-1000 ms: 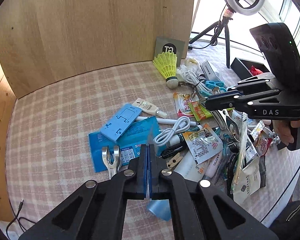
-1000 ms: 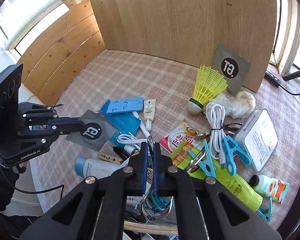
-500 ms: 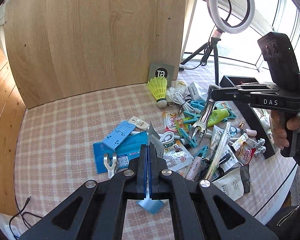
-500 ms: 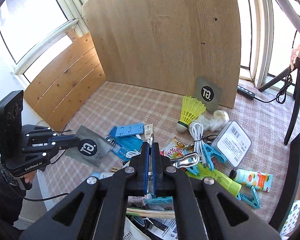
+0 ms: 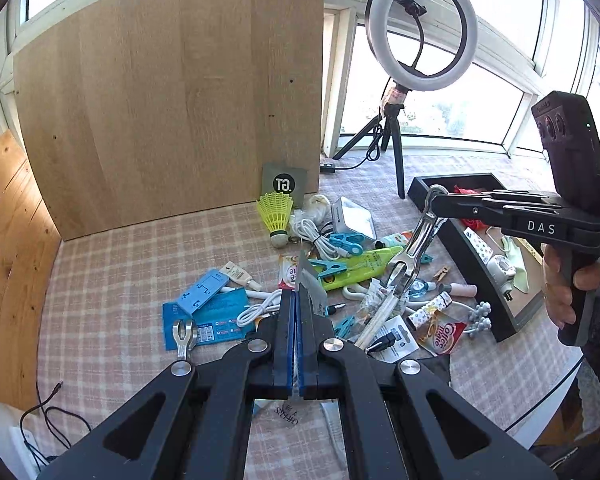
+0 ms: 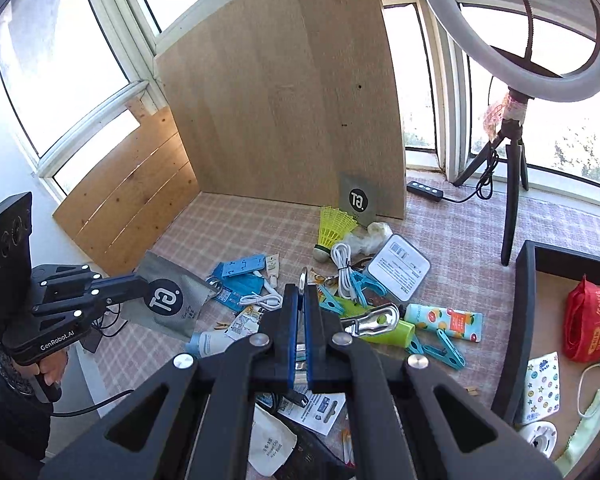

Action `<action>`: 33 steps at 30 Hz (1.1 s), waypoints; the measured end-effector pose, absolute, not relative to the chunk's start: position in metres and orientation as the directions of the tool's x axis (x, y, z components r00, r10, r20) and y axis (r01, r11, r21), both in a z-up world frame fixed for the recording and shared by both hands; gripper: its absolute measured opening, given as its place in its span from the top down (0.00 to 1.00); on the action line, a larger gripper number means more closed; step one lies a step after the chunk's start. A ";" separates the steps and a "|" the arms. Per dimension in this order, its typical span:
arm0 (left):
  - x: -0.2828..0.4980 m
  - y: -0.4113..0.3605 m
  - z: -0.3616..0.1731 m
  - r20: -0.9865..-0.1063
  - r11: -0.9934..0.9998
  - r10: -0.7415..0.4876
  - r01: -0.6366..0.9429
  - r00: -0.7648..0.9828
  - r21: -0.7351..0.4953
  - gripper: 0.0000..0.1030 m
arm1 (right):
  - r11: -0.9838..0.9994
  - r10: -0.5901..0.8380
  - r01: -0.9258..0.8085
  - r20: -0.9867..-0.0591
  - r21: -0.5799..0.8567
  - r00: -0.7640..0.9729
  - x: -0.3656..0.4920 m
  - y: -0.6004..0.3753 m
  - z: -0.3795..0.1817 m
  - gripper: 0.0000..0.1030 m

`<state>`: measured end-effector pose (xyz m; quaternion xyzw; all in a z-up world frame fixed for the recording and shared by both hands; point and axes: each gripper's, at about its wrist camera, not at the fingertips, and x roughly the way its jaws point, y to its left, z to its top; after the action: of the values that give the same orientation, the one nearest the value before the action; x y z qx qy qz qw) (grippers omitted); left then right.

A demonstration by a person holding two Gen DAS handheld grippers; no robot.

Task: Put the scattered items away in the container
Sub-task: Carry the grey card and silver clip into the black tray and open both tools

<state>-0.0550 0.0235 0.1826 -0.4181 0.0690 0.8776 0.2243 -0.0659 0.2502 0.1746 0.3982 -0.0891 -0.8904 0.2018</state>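
My left gripper (image 5: 296,304) is shut on a grey packet with a round logo (image 6: 168,300), held in the air above the left of the pile; its edge shows in the left wrist view (image 5: 310,288). My right gripper (image 6: 300,296) is shut on a shiny metal clip (image 5: 418,240), which hangs from it above the pile near the black tray (image 5: 460,240). The tray (image 6: 520,320) lies at the right and holds a red bag (image 6: 588,320), a star-print packet and a white cable.
Scattered items on the checked cloth: yellow shuttlecock (image 5: 278,212), white cable (image 5: 312,232), white box (image 6: 400,268), green tube (image 5: 360,268), blue stand (image 5: 204,292), teal pegs, sachets. A wooden board (image 5: 172,100) stands behind; a ring light tripod (image 5: 396,152) stands near the tray.
Both grippers have risen well above the pile with their loads. The right gripper has carried the metal clip rightward, close to the black tray.
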 end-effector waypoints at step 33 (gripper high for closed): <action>0.001 0.322 0.179 -0.767 -0.722 0.497 -0.684 -0.405 -0.106 1.00 | -0.967 -0.118 -0.088 -0.731 0.237 -0.672 0.051 0.514 0.174 0.97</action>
<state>0.0007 0.3219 0.1793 -0.4136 0.1133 0.8305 0.3555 0.0512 0.5145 0.1739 0.4049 -0.1274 -0.9054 0.0083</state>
